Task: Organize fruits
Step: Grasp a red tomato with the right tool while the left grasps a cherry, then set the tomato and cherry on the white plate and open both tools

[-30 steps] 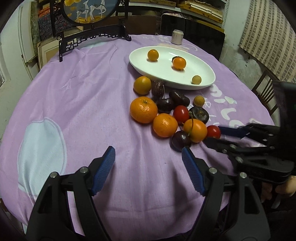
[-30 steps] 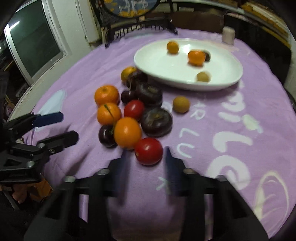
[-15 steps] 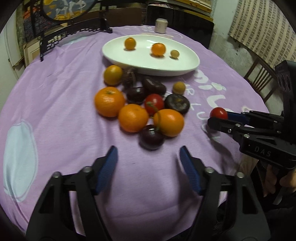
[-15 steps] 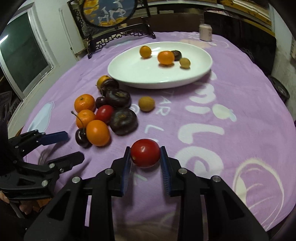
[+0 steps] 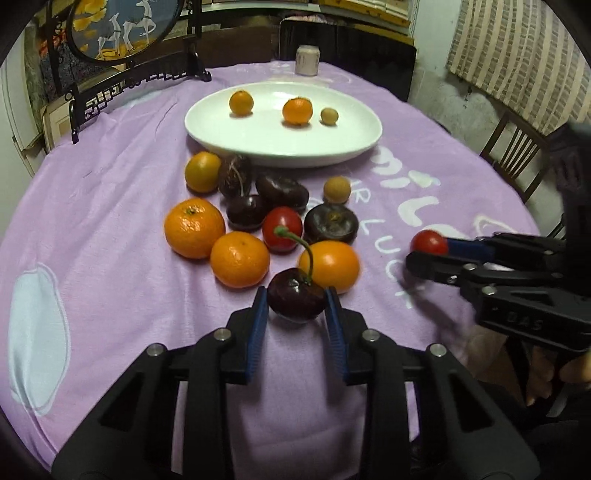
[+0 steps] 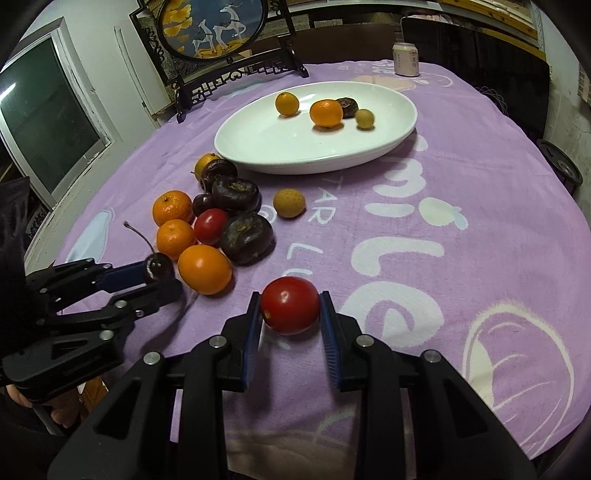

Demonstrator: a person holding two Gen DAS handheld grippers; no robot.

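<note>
My left gripper (image 5: pixel 296 300) is shut on a dark cherry (image 5: pixel 295 297) with a green stem, at the near edge of the fruit pile. It also shows in the right wrist view (image 6: pixel 159 271). My right gripper (image 6: pixel 290 308) is shut on a red cherry tomato (image 6: pixel 290 304), held above the cloth to the right of the pile; it shows in the left wrist view (image 5: pixel 428 242). A white oval plate (image 5: pixel 343 144) at the back holds two small oranges, a longan and a dark fruit. The pile (image 5: pixel 240 236) has oranges, dark fruits and a red tomato.
A purple cloth (image 6: pixel 461 206) with white lettering covers the round table. A loose longan (image 6: pixel 289 202) lies between pile and plate. A can (image 6: pixel 405 58) and a framed deer screen (image 6: pixel 210 26) stand at the back. A chair (image 5: pixel 517 155) stands at the right.
My left gripper moved forward and closed on the dark cherry. My right gripper, holding the tomato, has shifted only slightly.
</note>
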